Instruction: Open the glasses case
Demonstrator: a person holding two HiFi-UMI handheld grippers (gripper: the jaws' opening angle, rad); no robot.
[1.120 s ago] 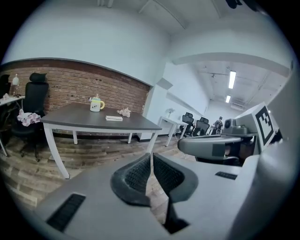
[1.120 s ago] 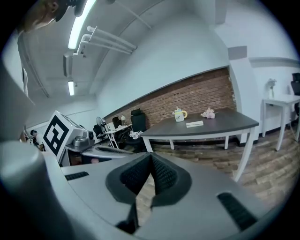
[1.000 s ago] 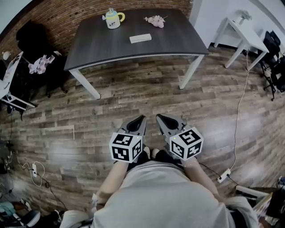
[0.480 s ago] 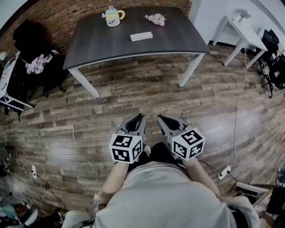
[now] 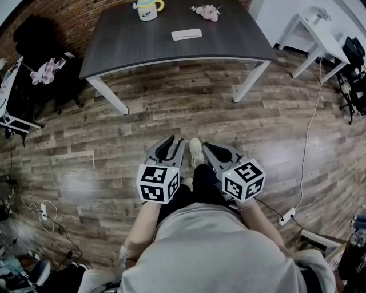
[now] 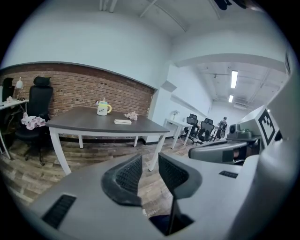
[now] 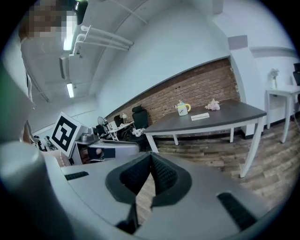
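Looks like the approach step, nothing reached yet. Left gripper [image 5: 170, 144] low over the plank floor [image 5: 114, 143], jaws a little apart after just opening, nothing between. Right gripper [image 5: 213, 150] just beside it, jaws together, empty. Glasses case [image 5: 186, 34] flat on the dark table [image 5: 131, 54], well apart ahead, near a mug [image 5: 147, 8]. Next, probably: close in, steady the case, lift its lid. Brick wall [image 5: 68, 20] behind, white side table [image 5: 320, 35] at right.

Table [image 5: 131, 46] dk grey, white legs; glasses case [image 5: 186, 34] white; floor [image 5: 189, 109] brown planks; wall [image 5: 73, 23] red brick.
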